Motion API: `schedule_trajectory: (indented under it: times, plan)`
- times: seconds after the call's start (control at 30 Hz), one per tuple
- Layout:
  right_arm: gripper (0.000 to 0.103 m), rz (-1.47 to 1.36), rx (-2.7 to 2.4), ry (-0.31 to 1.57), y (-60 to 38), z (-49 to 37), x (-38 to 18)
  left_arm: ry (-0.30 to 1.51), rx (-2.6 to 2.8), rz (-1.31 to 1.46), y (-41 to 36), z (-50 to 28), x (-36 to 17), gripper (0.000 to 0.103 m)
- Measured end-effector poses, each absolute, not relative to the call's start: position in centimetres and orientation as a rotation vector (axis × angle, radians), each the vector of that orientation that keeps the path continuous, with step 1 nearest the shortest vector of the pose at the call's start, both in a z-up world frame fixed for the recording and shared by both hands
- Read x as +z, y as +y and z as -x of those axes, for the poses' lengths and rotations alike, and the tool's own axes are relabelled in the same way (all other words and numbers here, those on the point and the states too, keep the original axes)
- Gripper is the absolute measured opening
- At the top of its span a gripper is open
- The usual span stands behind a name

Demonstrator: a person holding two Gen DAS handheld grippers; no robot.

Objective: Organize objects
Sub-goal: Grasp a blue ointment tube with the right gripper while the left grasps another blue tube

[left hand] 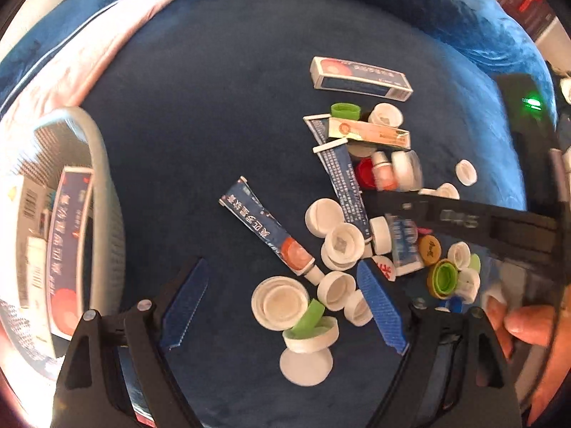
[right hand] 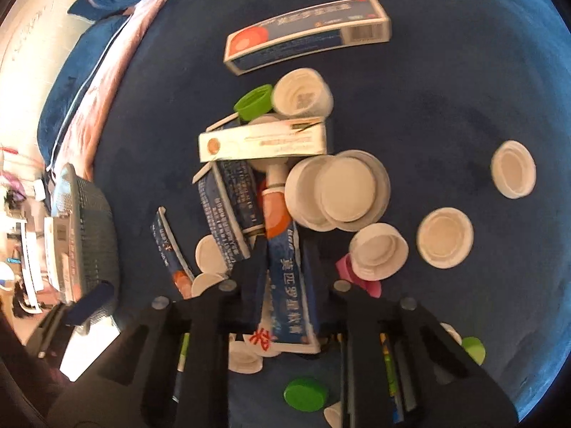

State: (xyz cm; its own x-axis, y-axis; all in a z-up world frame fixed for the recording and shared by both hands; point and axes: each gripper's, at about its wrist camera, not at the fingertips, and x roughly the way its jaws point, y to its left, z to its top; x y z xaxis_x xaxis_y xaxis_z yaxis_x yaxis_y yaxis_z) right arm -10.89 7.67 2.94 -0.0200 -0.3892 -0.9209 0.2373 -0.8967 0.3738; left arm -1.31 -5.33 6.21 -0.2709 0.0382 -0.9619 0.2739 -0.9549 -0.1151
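A heap of blue ointment tubes, boxes and plastic caps lies on a blue cloth. My left gripper (left hand: 285,303) is open above white caps (left hand: 280,302) and a green cap (left hand: 307,317), with a blue tube (left hand: 266,230) just ahead. My right gripper (right hand: 285,267) is shut on a blue ointment tube (right hand: 289,285), orange end pointing away. In the left wrist view the right gripper's black body (left hand: 481,224) reaches over the heap. A long blue box (right hand: 307,32) lies at the far side; it also shows in the left wrist view (left hand: 360,76).
A grey basket (left hand: 103,185) holding boxes stands at the left; it also shows in the right wrist view (right hand: 89,228). A white and orange box (right hand: 262,141) tops the heap. Loose white caps (right hand: 514,169) lie to the right. Pink fabric (left hand: 107,35) lies at the far left.
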Motion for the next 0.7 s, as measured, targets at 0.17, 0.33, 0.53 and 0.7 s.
schedule_trajectory:
  times: [0.17,0.33,0.53,0.7]
  plan:
    - [0.018,-1.845,-1.999,-0.175,9.3,11.2,3.2,0.541,-2.255,-1.753,-6.3,2.3,4.0,0.087]
    - [0.018,-1.847,-1.987,-0.162,9.2,11.2,3.1,0.616,-2.188,-1.689,-7.3,3.7,2.4,0.083]
    - [0.019,-1.85,-1.98,-0.133,9.1,11.4,3.0,0.611,-2.121,-1.685,-7.8,3.0,1.8,0.054]
    - [0.021,-1.888,-1.975,-0.087,8.8,11.2,2.2,0.639,-2.145,-1.715,-7.1,3.1,1.7,0.063]
